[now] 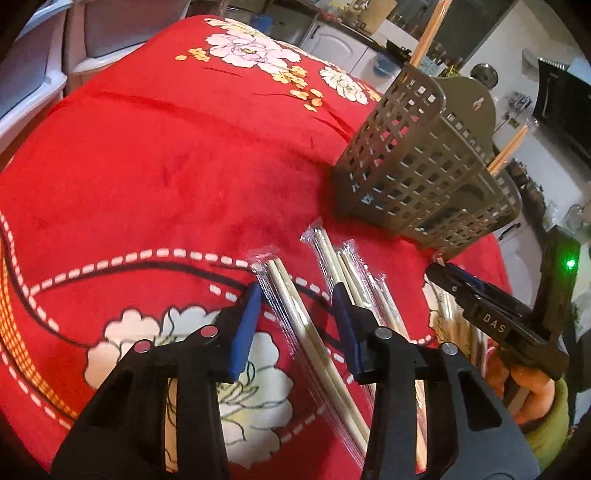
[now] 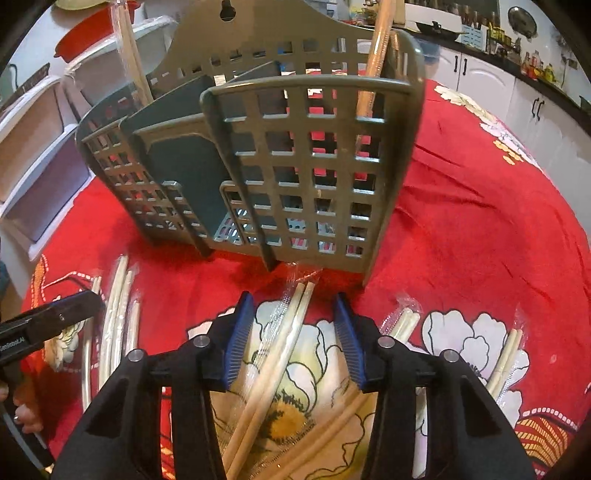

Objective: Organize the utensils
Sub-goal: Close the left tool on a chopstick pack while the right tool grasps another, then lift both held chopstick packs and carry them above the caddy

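A grey lattice utensil basket (image 1: 417,162) (image 2: 306,155) stands on the red flowered cloth (image 1: 166,166). Wooden chopsticks (image 1: 430,33) (image 2: 376,51) stick up out of it. Several clear-wrapped chopstick pairs lie in front of it. My left gripper (image 1: 296,291) is open, low over the cloth, astride one wrapped pair (image 1: 295,325); the blue pads stand apart from the sticks. My right gripper (image 2: 292,297) is also open and straddles another wrapped pair (image 2: 288,339) just before the basket's foot. Each gripper shows at the edge of the other's view (image 1: 439,273) (image 2: 88,299).
More wrapped pairs lie beside the grippers (image 1: 351,266) (image 2: 118,314) (image 2: 404,325) (image 2: 511,350). White plastic drawers (image 1: 29,74) stand past the table's left edge. Kitchen cabinets (image 2: 476,74) run behind the table. A hand in a green sleeve (image 1: 535,398) holds the right gripper.
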Demonstrator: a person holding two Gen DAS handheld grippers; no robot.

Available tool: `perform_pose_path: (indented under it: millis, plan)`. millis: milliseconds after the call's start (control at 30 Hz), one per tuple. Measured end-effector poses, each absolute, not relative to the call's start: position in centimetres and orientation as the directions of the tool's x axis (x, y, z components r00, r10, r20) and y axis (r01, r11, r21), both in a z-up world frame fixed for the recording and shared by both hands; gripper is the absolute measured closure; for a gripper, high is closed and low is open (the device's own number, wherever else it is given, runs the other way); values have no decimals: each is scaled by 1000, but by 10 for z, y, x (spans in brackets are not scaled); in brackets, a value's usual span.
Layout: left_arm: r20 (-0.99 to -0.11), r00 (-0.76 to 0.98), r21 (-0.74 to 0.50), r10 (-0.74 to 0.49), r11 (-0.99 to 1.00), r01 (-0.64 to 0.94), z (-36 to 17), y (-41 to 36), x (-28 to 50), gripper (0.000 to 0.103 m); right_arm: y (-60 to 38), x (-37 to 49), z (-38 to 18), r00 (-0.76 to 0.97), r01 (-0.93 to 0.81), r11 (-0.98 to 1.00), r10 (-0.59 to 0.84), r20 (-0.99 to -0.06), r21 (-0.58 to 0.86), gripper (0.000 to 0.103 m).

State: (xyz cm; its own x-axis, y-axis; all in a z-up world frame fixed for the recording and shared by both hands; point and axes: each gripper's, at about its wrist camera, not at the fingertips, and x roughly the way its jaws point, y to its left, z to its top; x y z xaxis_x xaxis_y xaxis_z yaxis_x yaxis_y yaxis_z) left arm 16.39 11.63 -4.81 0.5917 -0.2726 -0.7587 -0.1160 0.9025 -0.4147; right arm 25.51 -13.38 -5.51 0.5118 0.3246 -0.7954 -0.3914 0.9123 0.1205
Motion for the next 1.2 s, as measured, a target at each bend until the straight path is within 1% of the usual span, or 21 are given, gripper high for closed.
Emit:
perform_pose_path:
  millis: [67,100,167,200,233,267,367,400,500,667,767,1033,1200]
  plan:
    - [-766,588,-397,-260,910,-116,-48,116,167,72,-131,256,-56,514,-386,915,319,-796,117,71]
    - [-771,587,-380,-247,918,-114,-47,114,169,72,-130,256,-56,515,-387,915,318,-796,115,74]
    - [-777,588,-352,-224,929,-111,-47,111,173,74,-127,253,-56,514,-394,912,321,-796,113,84]
    - [-782,589,-330,-206,937,-111,-47,109,175,77,-126,252,-56,511,-401,909,327,-795,117,87]
    - [-786,590,-306,-185,946,-110,-47,108,177,82,-125,250,-55,504,-411,903,339,-795,125,94]
    - [-788,591,-289,-171,951,-110,-47,107,178,85,-123,247,-54,498,-417,899,346,-795,130,95]
    - [-790,595,-264,-151,958,-108,-47,108,182,92,-122,242,-49,477,-443,880,395,-785,173,97]
    - [-790,594,-265,-151,958,-108,-47,109,183,97,-123,241,-47,469,-451,872,413,-781,190,97]
    - [-782,597,-302,-181,947,-109,-44,113,183,100,-122,234,-37,449,-485,842,472,-759,236,97]
    - [-736,643,-341,-212,937,-81,-24,112,177,102,-119,222,-9,456,-548,799,533,-713,247,97]
    - [-696,687,-333,-211,942,-48,-3,107,169,102,-120,217,12,469,-580,776,566,-678,248,97]
    - [-552,799,-357,-239,933,33,71,101,148,102,-137,199,64,523,-630,740,628,-575,235,98]
    - [-481,839,-368,-256,927,72,102,98,140,102,-156,191,93,573,-637,736,651,-497,229,98]
